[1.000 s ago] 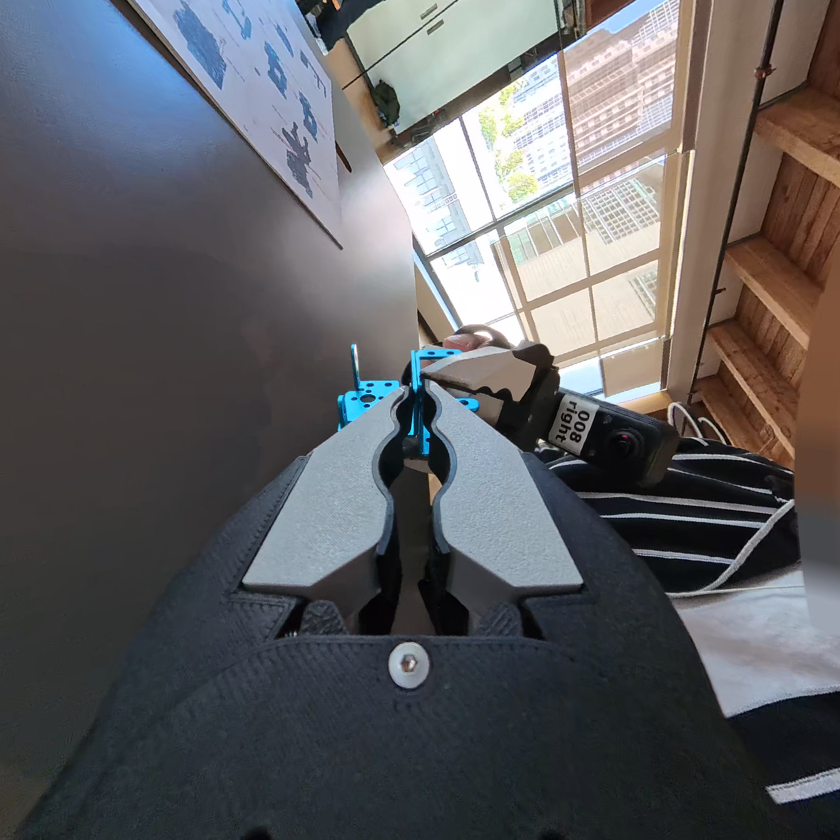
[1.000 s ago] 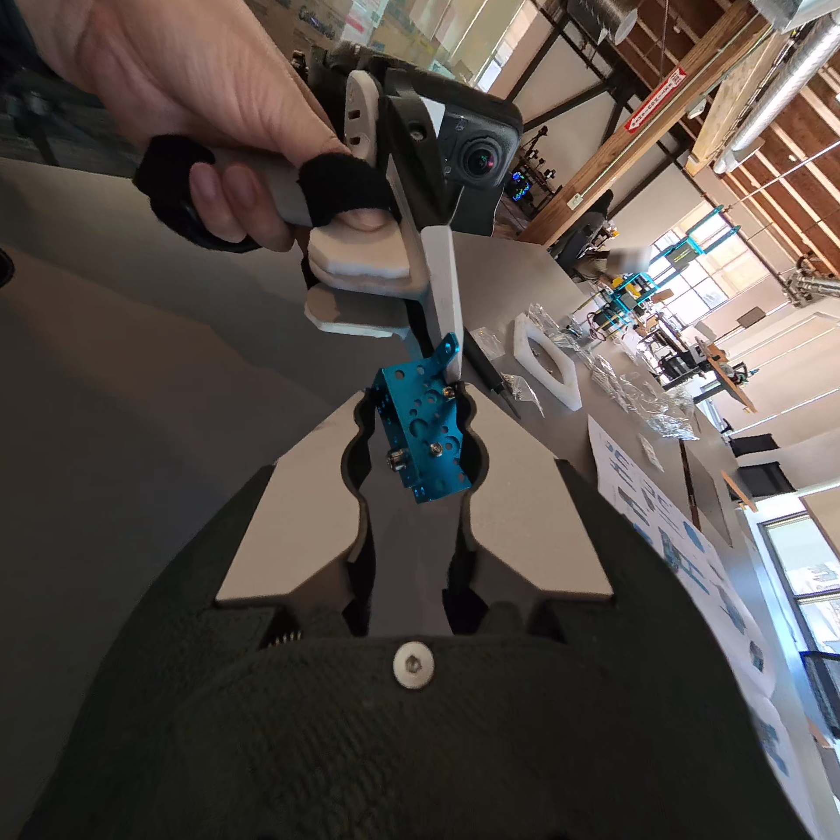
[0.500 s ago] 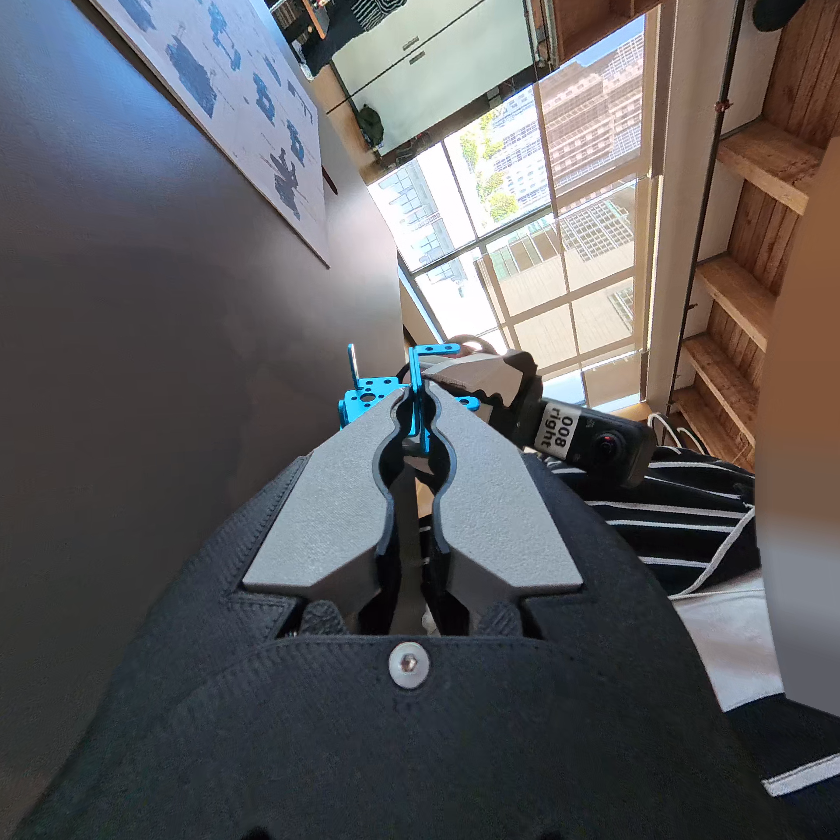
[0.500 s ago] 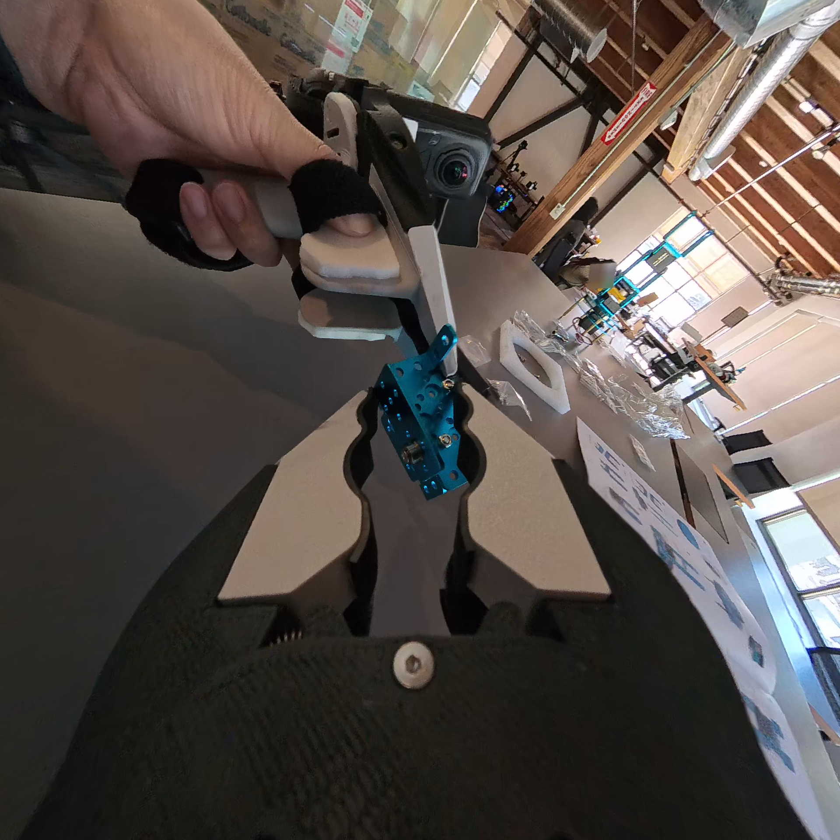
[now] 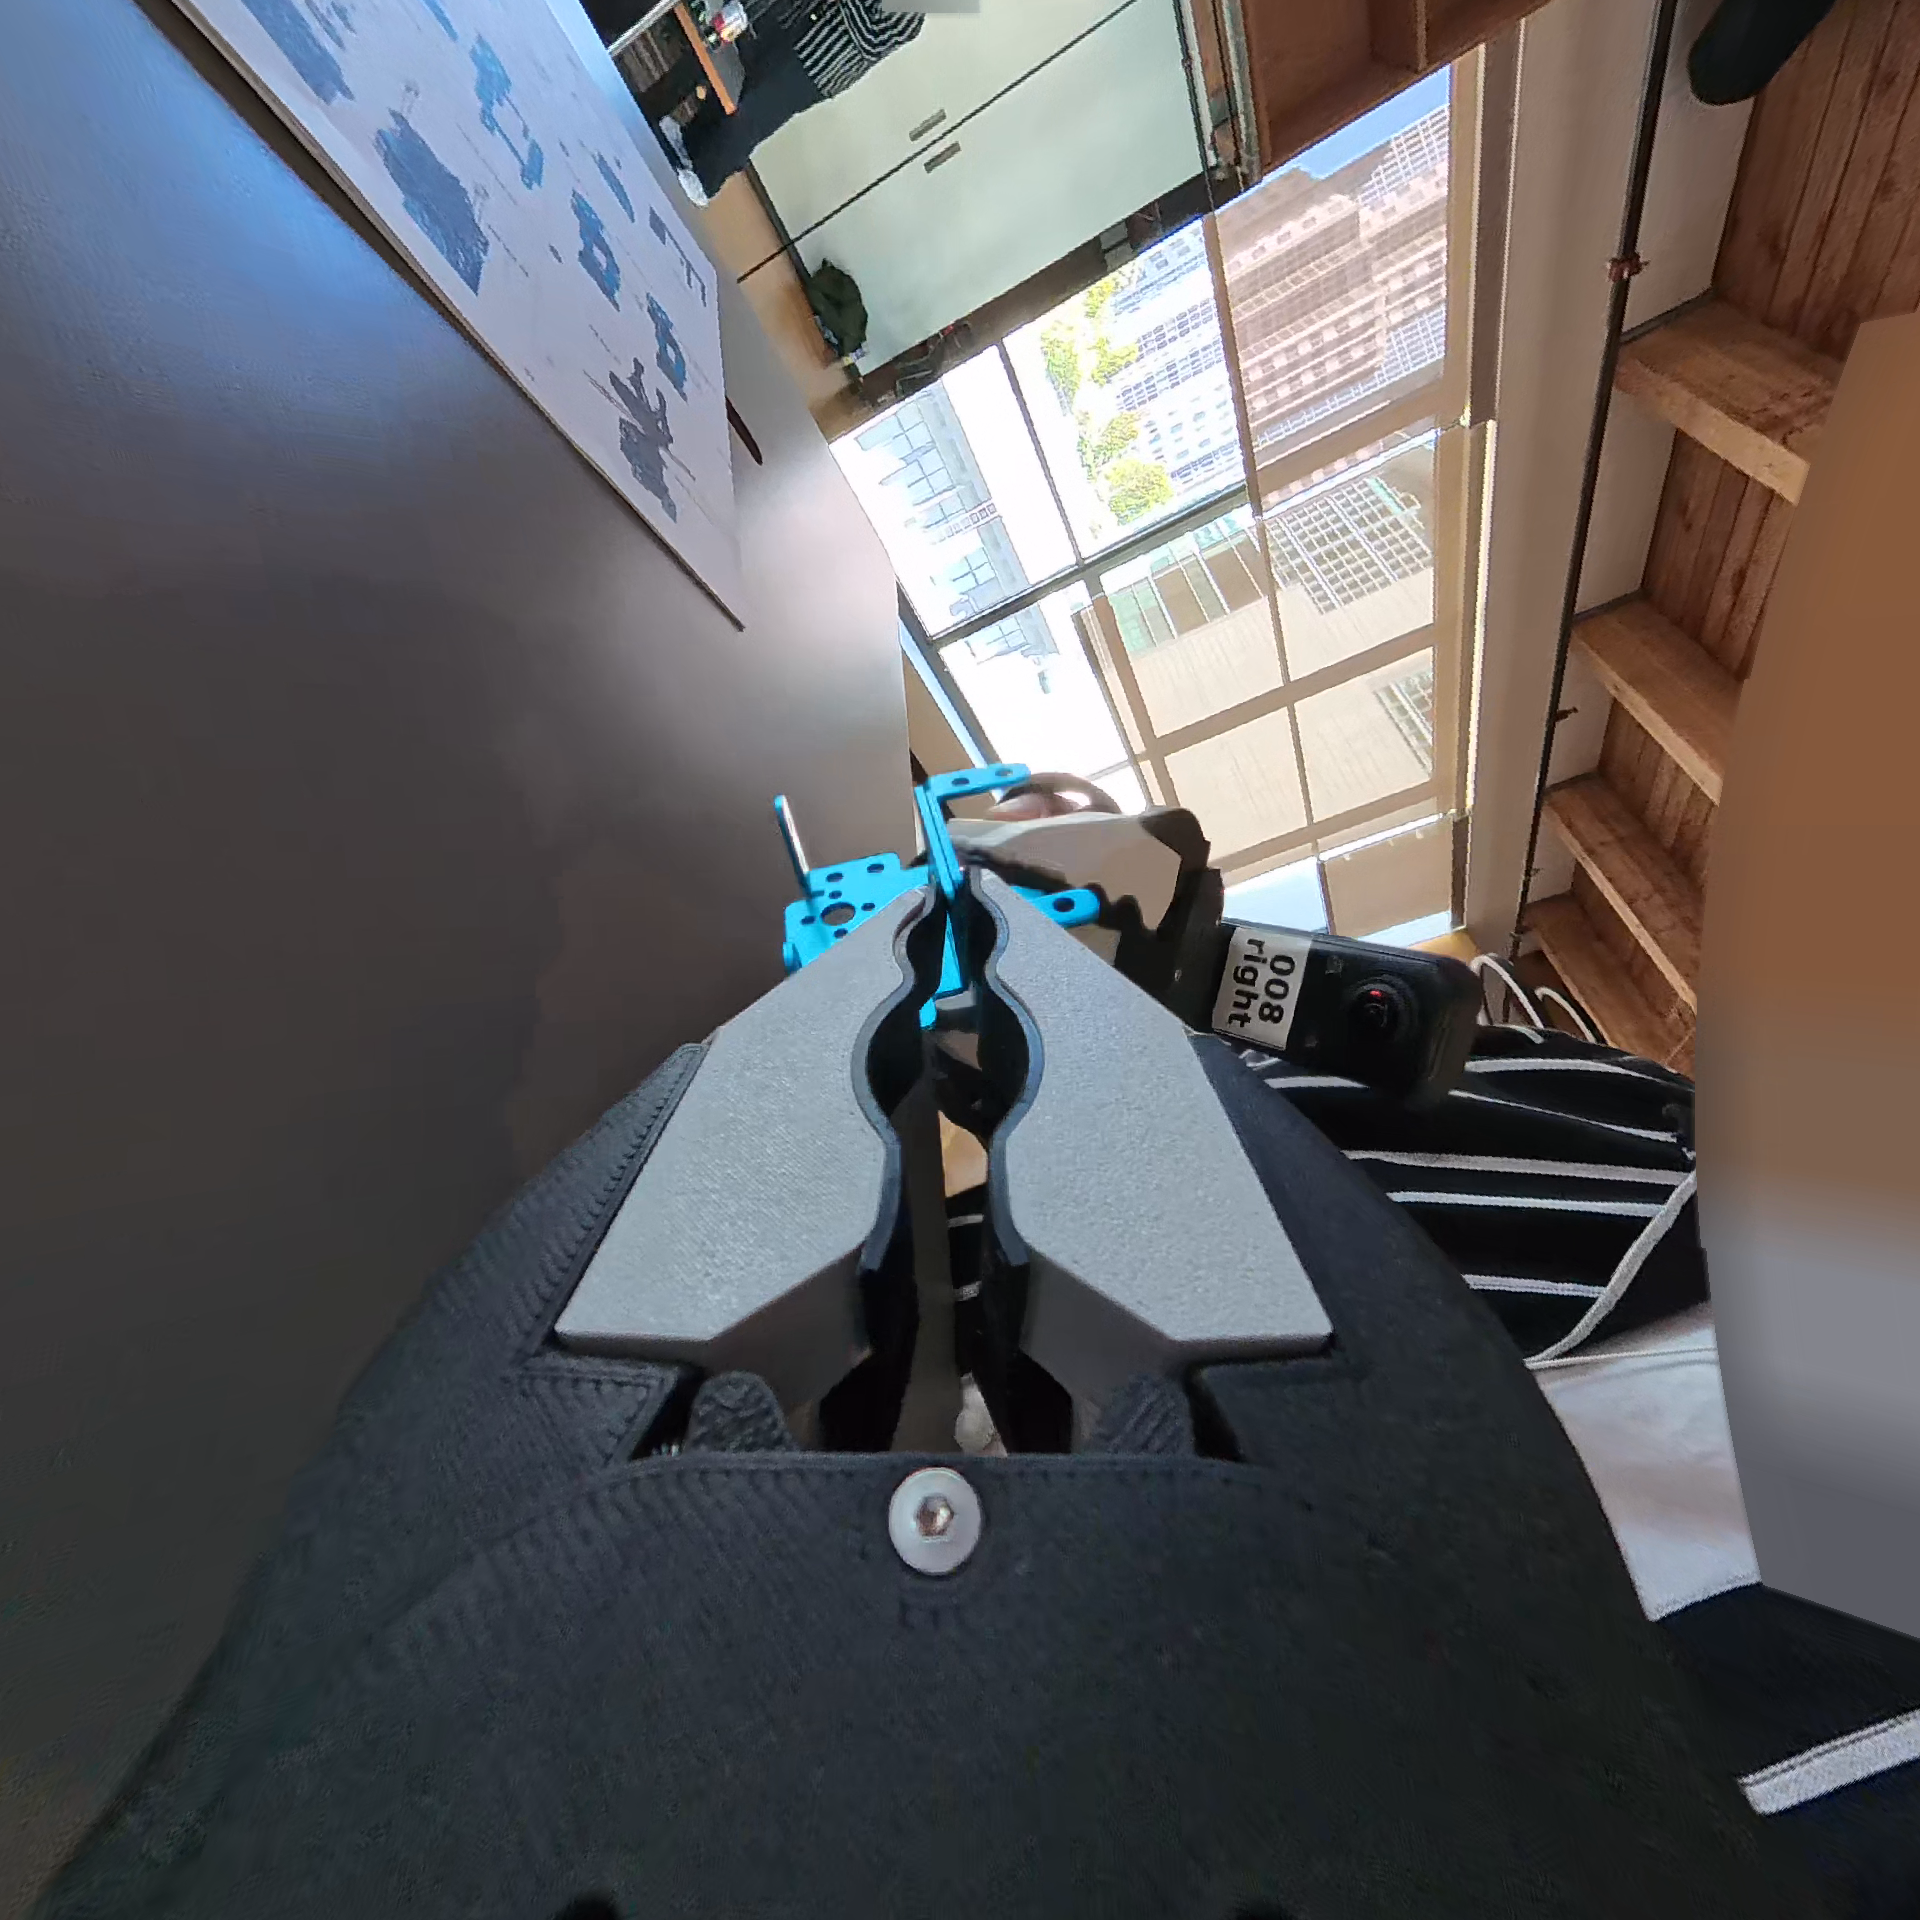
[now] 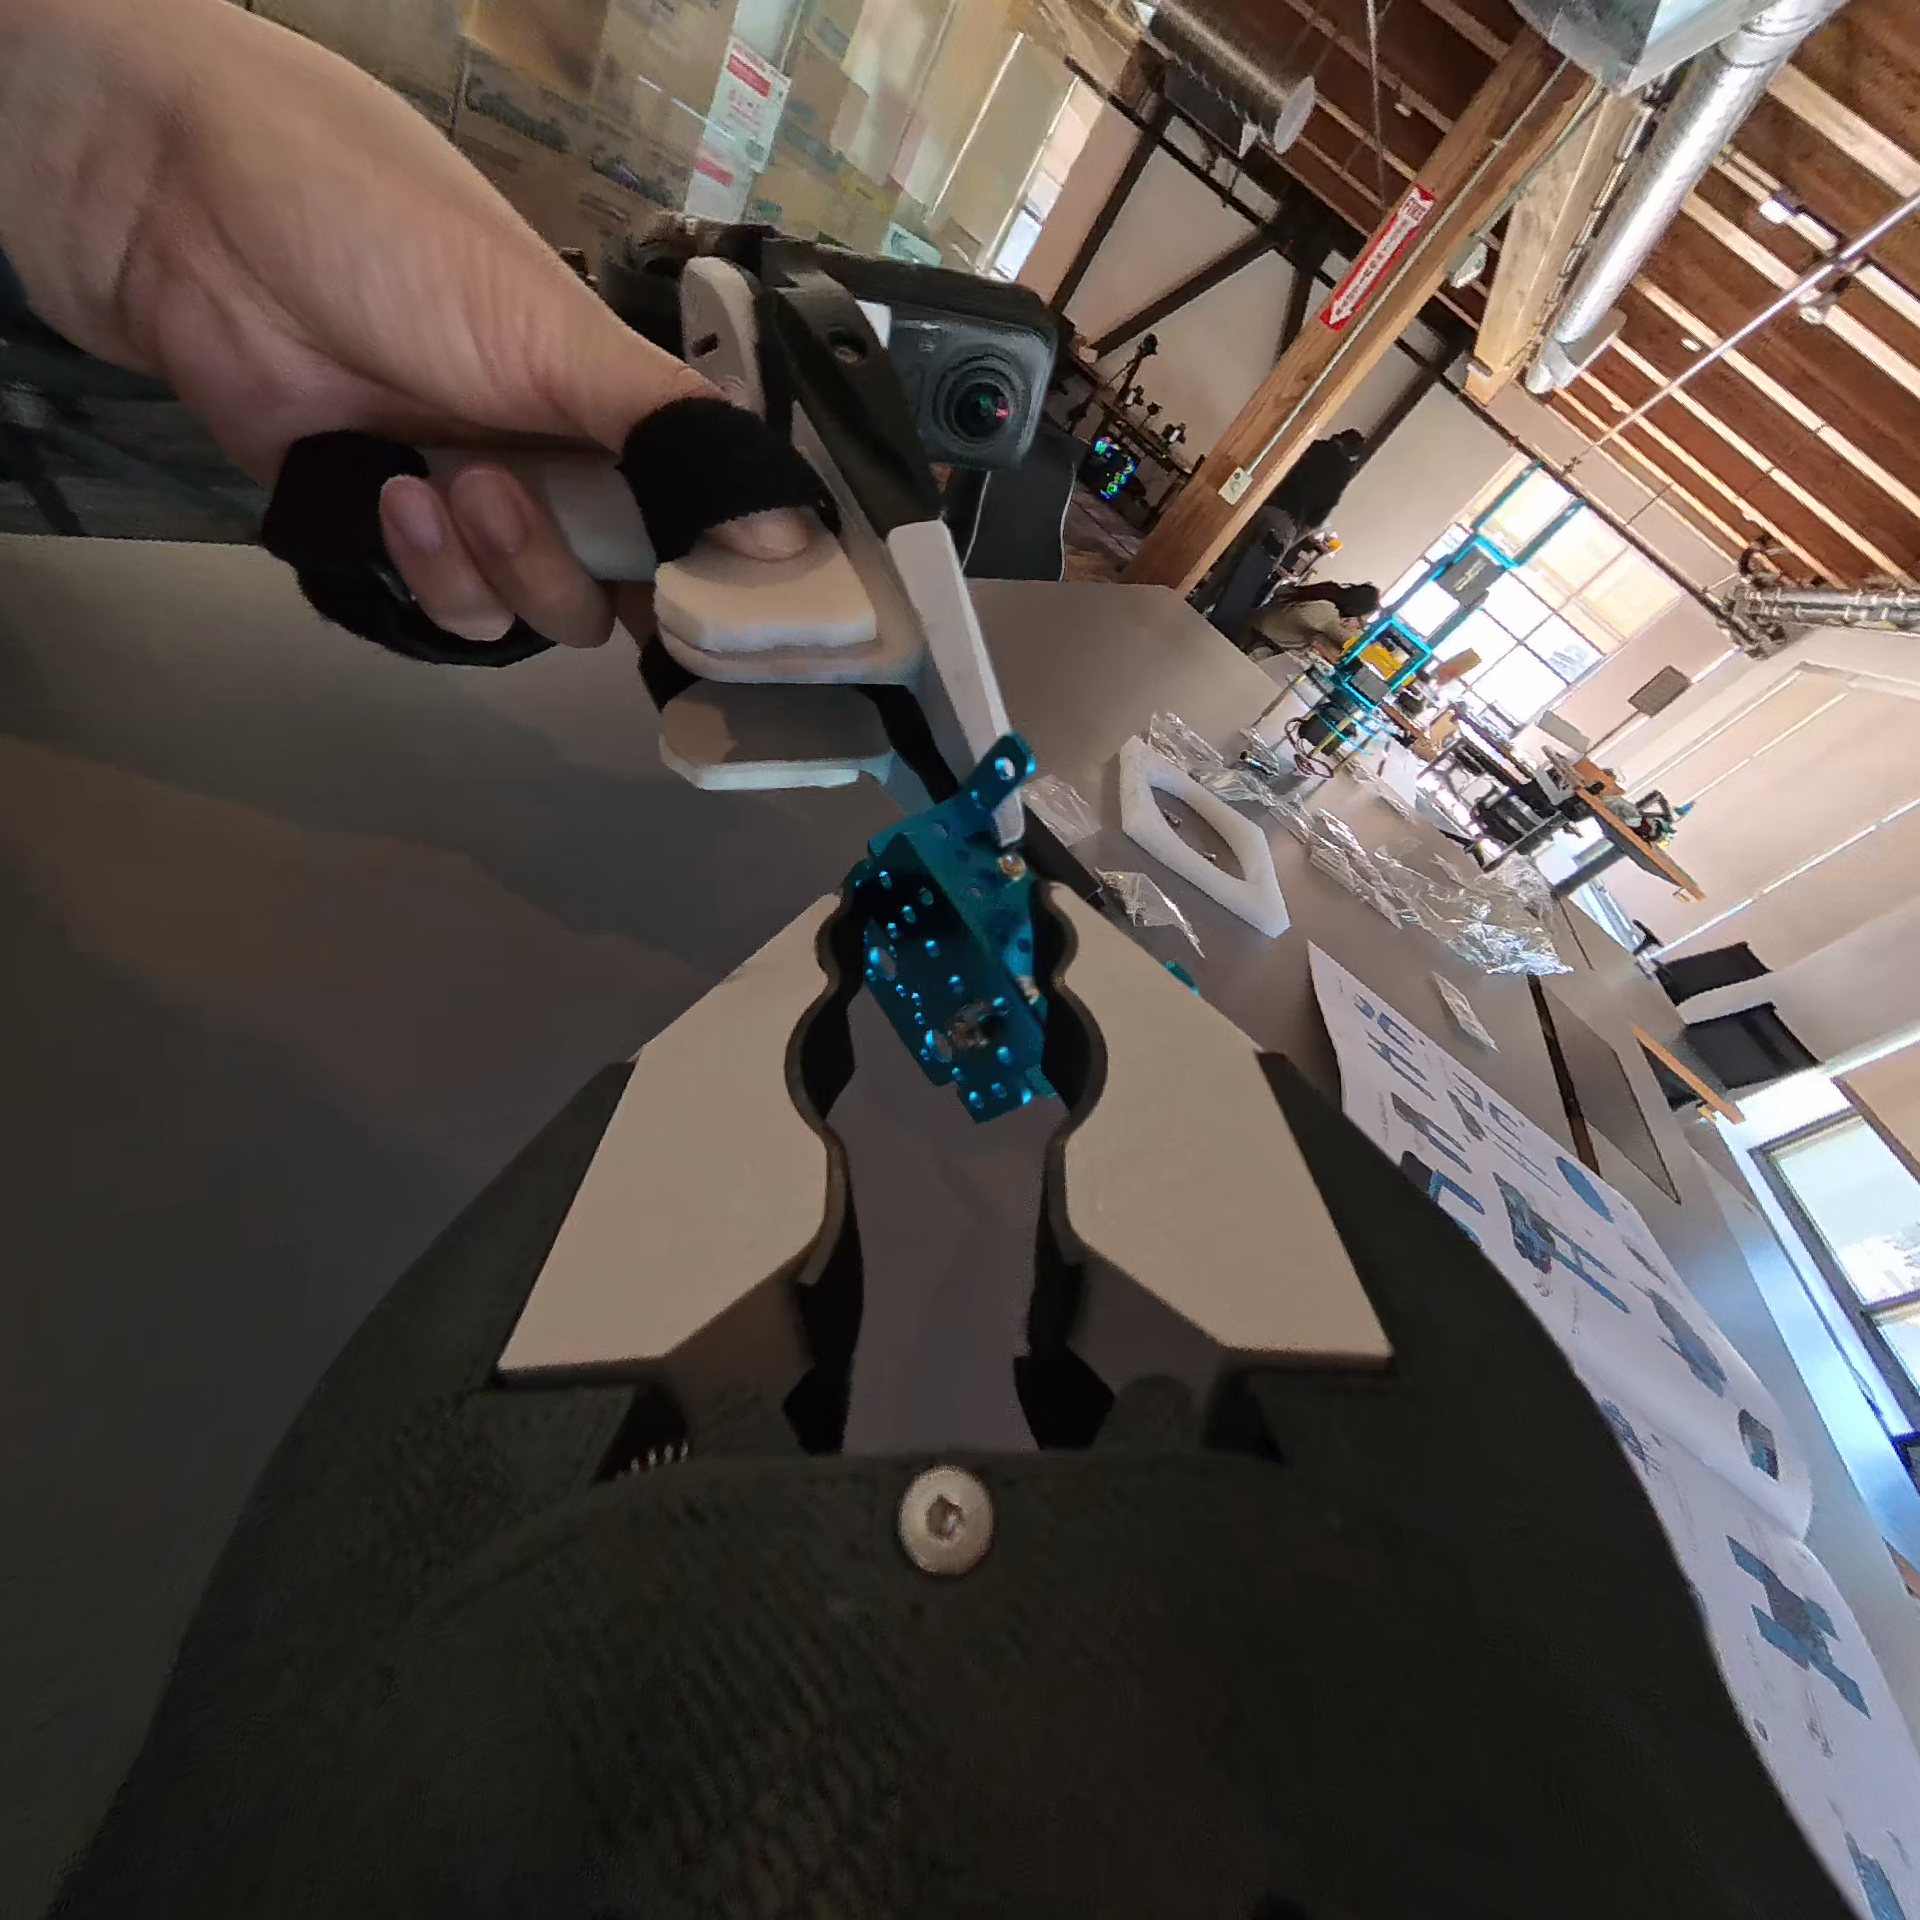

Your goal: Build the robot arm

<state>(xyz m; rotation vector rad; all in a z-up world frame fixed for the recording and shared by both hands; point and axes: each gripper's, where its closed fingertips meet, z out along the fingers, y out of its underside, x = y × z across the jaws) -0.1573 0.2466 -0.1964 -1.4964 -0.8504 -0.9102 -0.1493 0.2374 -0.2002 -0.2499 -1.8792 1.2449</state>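
A blue perforated metal bracket assembly (image 6: 956,997) with small screws is held in the air above a grey table (image 6: 260,935). My right gripper (image 6: 945,925) is shut on its body, with a fingertip on each side. My left gripper (image 5: 951,899) is shut on a thin blue bracket plate (image 5: 951,935) that stands up from the same assembly. In the right wrist view a hand (image 6: 312,312) holds the left gripper, whose fingers (image 6: 951,644) pinch the blue tab from above. In the left wrist view the right gripper's fingers (image 5: 1081,862) show just beyond the blue part.
A white instruction sheet with blue pictures (image 6: 1558,1247) lies on the table; it also shows in the left wrist view (image 5: 520,260). A white foam piece (image 6: 1195,831) and crinkled clear plastic bags (image 6: 1434,883) lie farther back. Striped clothing (image 5: 1507,1195) is close on the right.
Both grippers have kept their grip on the blue assembly and shifted together. In the right wrist view the assembly has turned a little and the left gripper has moved right.
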